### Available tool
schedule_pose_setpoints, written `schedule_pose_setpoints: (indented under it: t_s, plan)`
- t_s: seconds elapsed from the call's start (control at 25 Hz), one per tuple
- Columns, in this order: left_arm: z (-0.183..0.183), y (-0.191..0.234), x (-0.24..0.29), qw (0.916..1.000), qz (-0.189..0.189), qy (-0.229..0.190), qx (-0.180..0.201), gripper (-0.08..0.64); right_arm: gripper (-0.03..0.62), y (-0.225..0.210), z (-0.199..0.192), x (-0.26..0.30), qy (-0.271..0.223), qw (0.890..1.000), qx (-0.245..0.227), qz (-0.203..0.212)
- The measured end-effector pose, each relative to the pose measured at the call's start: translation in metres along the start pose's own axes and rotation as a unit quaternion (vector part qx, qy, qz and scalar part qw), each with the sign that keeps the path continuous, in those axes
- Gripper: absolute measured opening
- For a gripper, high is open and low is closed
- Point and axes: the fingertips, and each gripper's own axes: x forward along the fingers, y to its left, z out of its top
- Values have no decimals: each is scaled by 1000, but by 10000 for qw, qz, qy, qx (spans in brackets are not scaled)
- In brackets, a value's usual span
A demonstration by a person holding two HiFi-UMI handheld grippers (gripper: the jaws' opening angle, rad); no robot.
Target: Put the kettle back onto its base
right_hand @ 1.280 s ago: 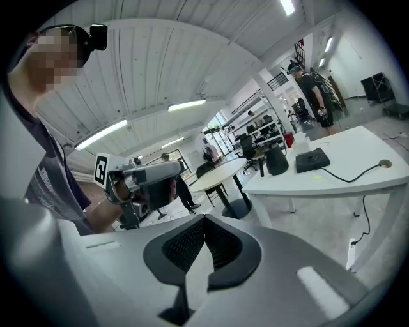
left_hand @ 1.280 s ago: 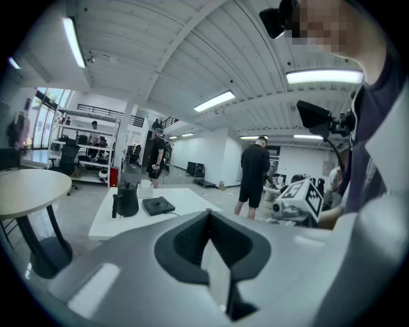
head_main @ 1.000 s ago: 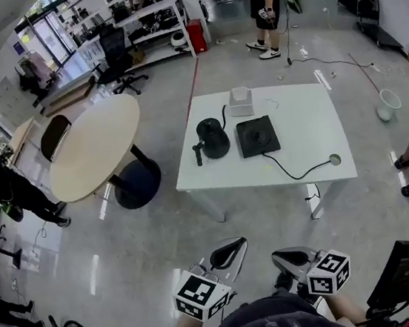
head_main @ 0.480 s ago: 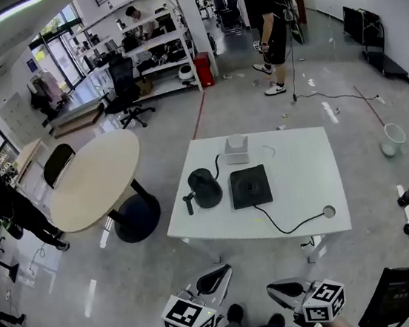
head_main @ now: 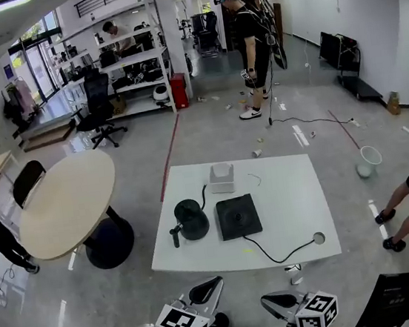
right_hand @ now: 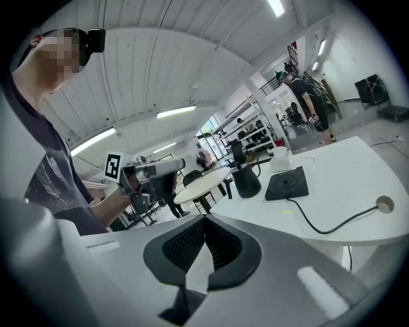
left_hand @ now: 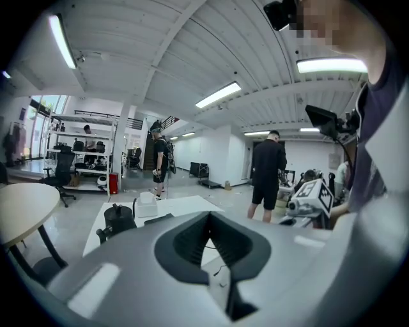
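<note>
The left claw (head_main: 210, 289) is pressed shut with nothing in it, and the right claw (head_main: 275, 303) beside it looks the same, pads meeting at the tips and empty. Both are held low at the near edge, well short of the bench (head_main: 299, 199). Each carries a white cube printed with bold black square marker patterns; that is the only print I can make out.

The bench is a white rectangle on a glossy grey floor. A black cord (head_main: 276, 253) snakes from the base (head_main: 238, 216) to a round hole (head_main: 317, 238) near the bench's near right corner. A small white box (head_main: 222, 177) sits at the far side.

To the left is a round beige table (head_main: 64, 204); beyond it are white shelving (head_main: 124, 65), a black office chair (head_main: 99, 98) and a red bin (head_main: 178, 91). A person in black (head_main: 247, 34) stands far off, and a white bucket (head_main: 368, 160) is on the floor to the right.

The kettle (head_main: 191, 219) is black and squat, with a thin curved spout and its handle pointing near-left. It stands upright on the bench just left of the flat, square black base, not on it.
</note>
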Motion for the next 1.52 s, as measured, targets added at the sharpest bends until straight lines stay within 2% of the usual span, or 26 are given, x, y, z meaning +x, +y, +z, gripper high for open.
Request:
schedule_pose_setpoints:
  t_s: [0.16, 0.32, 0.4, 0.56, 0.68, 0.84, 1.0, 1.04, 1.12, 1.16, 1.24, 1.4, 1.52]
  plan:
    - [3, 41, 0, 9998, -172, -58, 48, 2, -5, 0, 18, 30, -68, 9997, 41, -236]
    - [6, 88, 12, 9992, -86, -99, 389, 2, -5, -20, 33, 58, -86, 9989, 34, -465]
    - [2, 110, 10, 9991, -3, -80, 407, 2, -5, -21, 35, 71, -10, 9986, 49, -533]
    - [-7, 157, -1, 9981, 368, 48, 493, 2, -5, -11, 41, 102, 214, 9980, 134, -587]
    - [-16, 195, -3, 9956, 713, 167, 587, 2, -5, -6, 51, 125, 349, 9978, 23, -564]
    - [-44, 245, -11, 9884, 1374, 393, 508, 3, -5, 0, 53, 160, 684, 9973, -229, -167]
    - [-59, 261, 25, 9903, 1288, 304, 417, 3, -5, -23, 51, 162, 723, 9958, -155, -541]
    - [-60, 263, 32, 9900, 1318, 304, 405, 28, -5, -29, 52, 161, 705, 9959, -96, -561]
    - [-62, 270, 42, 9887, 1412, 316, 399, 200, -5, -39, 55, 162, 683, 9964, -34, -500]
    - [-64, 275, 47, 9880, 1454, 329, 405, 237, -5, -44, 57, 165, 684, 9966, -36, -460]
    - [-72, 285, 61, 9864, 1514, 456, 446, 354, -5, -57, 59, 168, 708, 9968, -32, -359]
    - [-93, 274, 98, 9821, 1525, 973, 518, 380, -5, -82, 67, 142, 786, 9969, 38, -88]
    - [-81, 239, 128, 9791, 1519, 1282, 435, 388, -5, -99, 84, 93, 775, 9970, 35, 35]
